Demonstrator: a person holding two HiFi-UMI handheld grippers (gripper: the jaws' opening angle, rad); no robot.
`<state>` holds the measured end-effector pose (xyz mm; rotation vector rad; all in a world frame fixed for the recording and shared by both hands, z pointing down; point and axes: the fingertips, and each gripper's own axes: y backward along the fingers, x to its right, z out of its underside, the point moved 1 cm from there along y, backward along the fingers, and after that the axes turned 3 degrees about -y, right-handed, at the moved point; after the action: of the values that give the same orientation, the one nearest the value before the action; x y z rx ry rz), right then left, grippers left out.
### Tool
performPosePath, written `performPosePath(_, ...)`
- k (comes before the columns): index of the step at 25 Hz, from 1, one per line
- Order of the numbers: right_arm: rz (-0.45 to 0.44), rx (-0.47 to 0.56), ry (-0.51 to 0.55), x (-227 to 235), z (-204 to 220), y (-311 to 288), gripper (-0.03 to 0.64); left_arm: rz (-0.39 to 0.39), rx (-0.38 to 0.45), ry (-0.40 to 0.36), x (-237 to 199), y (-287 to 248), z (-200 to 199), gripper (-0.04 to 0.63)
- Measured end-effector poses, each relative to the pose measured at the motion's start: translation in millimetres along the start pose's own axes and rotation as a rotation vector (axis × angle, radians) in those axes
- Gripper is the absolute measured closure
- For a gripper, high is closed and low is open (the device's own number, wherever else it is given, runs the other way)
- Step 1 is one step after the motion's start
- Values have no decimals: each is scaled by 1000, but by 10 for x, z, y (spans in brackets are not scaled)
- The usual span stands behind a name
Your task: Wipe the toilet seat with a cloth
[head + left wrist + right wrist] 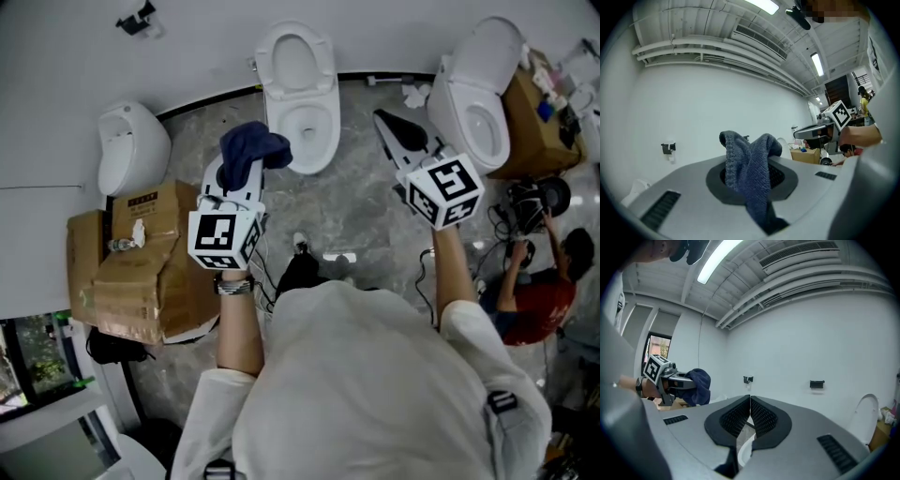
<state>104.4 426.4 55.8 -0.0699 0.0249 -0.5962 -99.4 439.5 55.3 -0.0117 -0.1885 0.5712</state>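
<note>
A white toilet [302, 94] with its seat [309, 127] down stands against the far wall, straight ahead. My left gripper [242, 169] is held level in front of it, shut on a dark blue cloth [251, 150] that bunches up over the jaws. In the left gripper view the cloth [751, 174] hangs out of the black pads [783, 178]. My right gripper [398, 131] is shut and holds nothing, level, to the right of the toilet; its pads [764, 419] meet in the right gripper view.
A second toilet [476, 103] with raised lid stands at the right, with a cardboard box [530, 127] behind it. A urinal [131, 150] and cardboard boxes [141, 267] are at the left. A person in red [539, 291] crouches at the right.
</note>
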Motion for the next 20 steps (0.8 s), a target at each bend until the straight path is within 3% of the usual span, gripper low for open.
performPosePath(10, 22, 39, 10, 362, -41, -815, 588, 42, 14, 20, -628, -811, 231, 551)
performPosePath(20, 139, 20, 41, 1049, -218, -1944, 588, 111, 25, 29, -1561, -2008, 226, 551)
